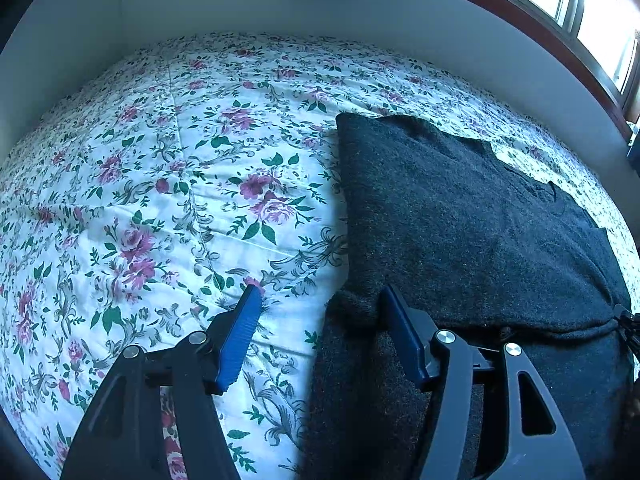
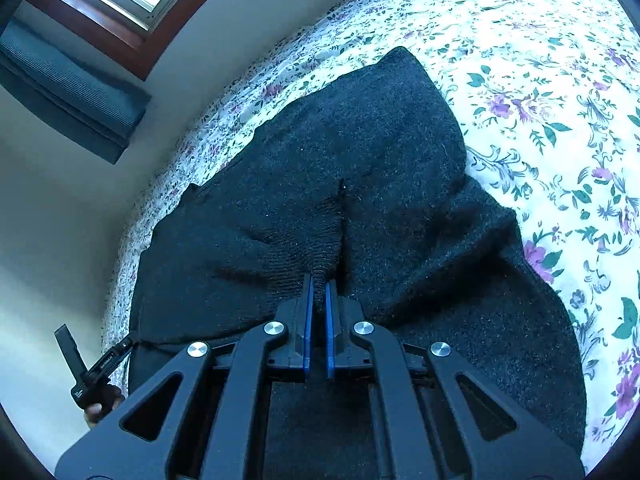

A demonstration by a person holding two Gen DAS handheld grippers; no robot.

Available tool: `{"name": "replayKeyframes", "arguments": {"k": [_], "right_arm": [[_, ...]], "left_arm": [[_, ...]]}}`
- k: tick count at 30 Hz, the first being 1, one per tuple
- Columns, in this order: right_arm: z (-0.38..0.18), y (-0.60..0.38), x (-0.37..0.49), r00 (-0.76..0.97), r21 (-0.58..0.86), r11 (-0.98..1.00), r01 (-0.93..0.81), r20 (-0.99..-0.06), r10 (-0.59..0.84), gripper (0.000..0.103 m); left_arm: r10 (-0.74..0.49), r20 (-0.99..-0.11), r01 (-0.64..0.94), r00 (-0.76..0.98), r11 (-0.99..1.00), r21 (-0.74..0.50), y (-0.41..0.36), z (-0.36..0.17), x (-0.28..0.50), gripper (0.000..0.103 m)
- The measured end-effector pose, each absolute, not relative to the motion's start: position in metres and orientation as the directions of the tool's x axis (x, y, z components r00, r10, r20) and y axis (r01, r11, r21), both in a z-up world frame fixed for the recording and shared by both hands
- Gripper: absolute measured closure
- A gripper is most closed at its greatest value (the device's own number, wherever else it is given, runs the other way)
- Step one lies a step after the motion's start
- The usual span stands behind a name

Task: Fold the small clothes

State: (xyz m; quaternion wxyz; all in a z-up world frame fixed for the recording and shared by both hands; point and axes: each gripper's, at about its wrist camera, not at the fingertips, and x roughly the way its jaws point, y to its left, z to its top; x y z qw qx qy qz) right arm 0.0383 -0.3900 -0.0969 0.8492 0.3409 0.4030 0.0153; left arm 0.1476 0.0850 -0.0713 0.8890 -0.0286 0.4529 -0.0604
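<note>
A dark grey knitted garment [image 1: 460, 216] lies spread on the floral bedspread [image 1: 160, 184]. In the left wrist view my left gripper [image 1: 320, 300] stands open at the garment's near left corner. Its left finger [image 1: 240, 332] hovers over the bedspread and its right finger [image 1: 404, 336] rests at the cloth's edge. In the right wrist view my right gripper [image 2: 319, 292] is shut on a raised ridge of the garment [image 2: 360, 152] near its near edge, and the cloth puckers up into the blue pads. The left gripper's black body [image 2: 86, 368] shows at the garment's far left corner.
The bed meets a pale wall [image 1: 200, 8] at the back, with a wood-framed window [image 1: 552, 4] above on the right. A folded blue-grey blind [image 2: 68, 96] hangs by the window. A hand [image 2: 96, 410] shows at the lower left of the right wrist view.
</note>
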Motion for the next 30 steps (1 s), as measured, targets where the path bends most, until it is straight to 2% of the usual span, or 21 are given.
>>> {"name": "replayKeyframes", "arguments": {"k": [4,7,10,12,18,24,30], "right_arm": [[-0.098,-0.395,0.037,0.675,0.630,0.735,0.251,-0.658,0.334,0.099],[-0.096,-0.399,0.030,0.677,0.667,0.705,0.242,-0.637,0.369,0.092],[-0.086,-0.403,0.012,0.692,0.679,0.700,0.220,-0.615,0.378,0.071],[-0.078,-0.405,-0.002,0.702,0.673,0.709,0.209,-0.608,0.371,0.052],[-0.065,-0.426,-0.064,0.700,0.618,0.762,0.197,-0.632,0.332,0.029],[-0.067,-0.449,-0.120,0.689,0.595,0.777,0.206,-0.652,0.317,0.026],[-0.078,-0.455,-0.150,0.666,0.651,0.736,0.189,-0.635,0.391,0.026]], "left_arm": [[-0.128,-0.802,0.084,0.583,0.992,-0.098,0.085,-0.072,0.148,0.040],[-0.122,-0.805,0.085,0.581,0.992,-0.089,0.084,-0.072,0.148,0.039],[-0.124,-0.807,0.079,0.578,0.992,-0.095,0.088,-0.069,0.143,0.036],[-0.141,-0.807,0.076,0.573,0.990,-0.119,0.093,-0.067,0.135,0.036],[-0.237,-0.806,0.095,0.542,0.970,-0.222,0.123,-0.059,0.091,0.036],[-0.289,-0.809,0.118,0.512,0.956,-0.267,0.144,-0.054,0.044,0.036],[-0.399,-0.809,0.164,0.432,0.917,-0.365,0.149,-0.058,0.010,0.035]]}}
